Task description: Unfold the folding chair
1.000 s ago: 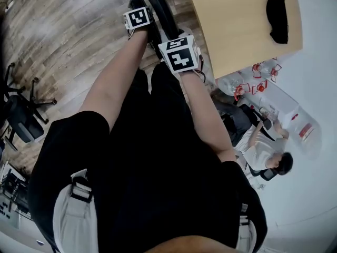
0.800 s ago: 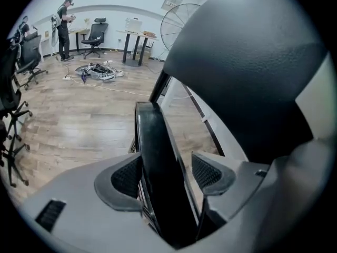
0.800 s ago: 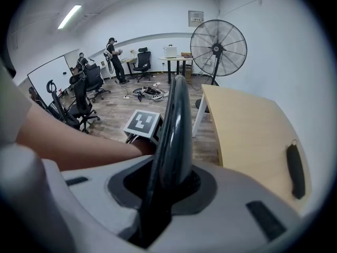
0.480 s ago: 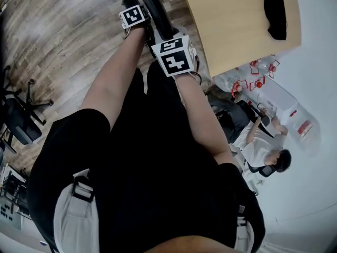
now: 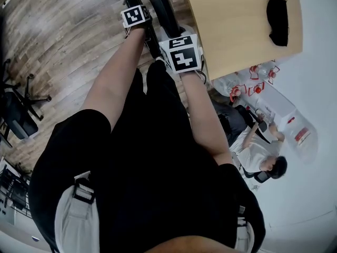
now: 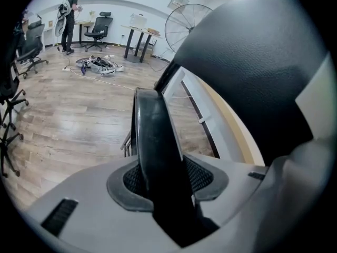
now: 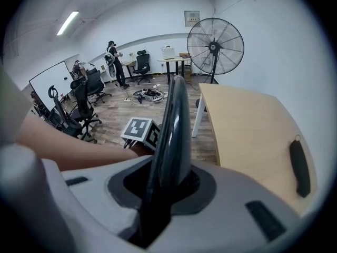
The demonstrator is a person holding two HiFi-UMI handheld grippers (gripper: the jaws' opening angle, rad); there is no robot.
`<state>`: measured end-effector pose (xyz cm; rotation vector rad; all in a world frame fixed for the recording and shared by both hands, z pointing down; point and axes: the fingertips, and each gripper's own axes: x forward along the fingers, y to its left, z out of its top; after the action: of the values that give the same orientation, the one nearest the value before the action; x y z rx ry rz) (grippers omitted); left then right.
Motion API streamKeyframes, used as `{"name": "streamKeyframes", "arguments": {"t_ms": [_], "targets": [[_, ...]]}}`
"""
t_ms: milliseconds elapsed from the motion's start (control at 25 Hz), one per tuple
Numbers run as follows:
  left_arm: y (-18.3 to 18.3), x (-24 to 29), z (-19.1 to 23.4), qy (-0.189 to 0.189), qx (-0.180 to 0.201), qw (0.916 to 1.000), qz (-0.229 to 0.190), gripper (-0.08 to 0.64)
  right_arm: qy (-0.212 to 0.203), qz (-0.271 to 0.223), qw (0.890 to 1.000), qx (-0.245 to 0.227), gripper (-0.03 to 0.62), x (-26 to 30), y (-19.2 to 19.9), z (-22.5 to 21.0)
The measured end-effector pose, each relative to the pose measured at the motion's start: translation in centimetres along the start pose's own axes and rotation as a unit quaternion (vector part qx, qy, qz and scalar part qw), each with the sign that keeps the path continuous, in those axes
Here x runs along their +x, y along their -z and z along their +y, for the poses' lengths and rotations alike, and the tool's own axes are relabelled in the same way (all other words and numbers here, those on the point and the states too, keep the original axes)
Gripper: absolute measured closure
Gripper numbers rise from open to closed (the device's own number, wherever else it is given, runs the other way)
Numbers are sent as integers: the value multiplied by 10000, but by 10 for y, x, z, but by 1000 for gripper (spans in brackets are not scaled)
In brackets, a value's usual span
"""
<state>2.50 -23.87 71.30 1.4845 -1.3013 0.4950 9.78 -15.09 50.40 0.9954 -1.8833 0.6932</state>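
On the wooden floor, just beside the near edge of the table, the folding chair stands in front of me, and it looks folded, its two black parts close together. My left tool has just been closing, and its jaws now pinch the thin edge of one padded panel. My right tool is clamped just as tightly on the edge of the other panel. With both grips made, I judge the chair ready to be drawn open.
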Motion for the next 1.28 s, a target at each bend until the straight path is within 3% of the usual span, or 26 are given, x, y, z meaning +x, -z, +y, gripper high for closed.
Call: {"name": "streamKeyframes", "arguments": {"t_ms": [360, 560, 680, 1040, 1280], "targets": [[4, -15, 11, -39, -80, 10000, -39, 399, -228, -74, 9997, 25, 514, -4, 4, -3], [10, -2, 9, 287, -24, 9996, -44, 399, -464, -125, 9987, 146, 514, -7, 7, -8], [9, -1, 13, 278, 32, 9996, -64, 396, -614, -159, 9977, 220, 514, -6, 7, -12], [8, -7, 23, 440, -7, 9989, -163, 396, -736, 1, 9965, -388, 509, -5, 11, -17], [14, -18, 53, 623, -179, 9978, -118, 396, -723, -13, 9970, -261, 509, 0, 16, -19]]}}
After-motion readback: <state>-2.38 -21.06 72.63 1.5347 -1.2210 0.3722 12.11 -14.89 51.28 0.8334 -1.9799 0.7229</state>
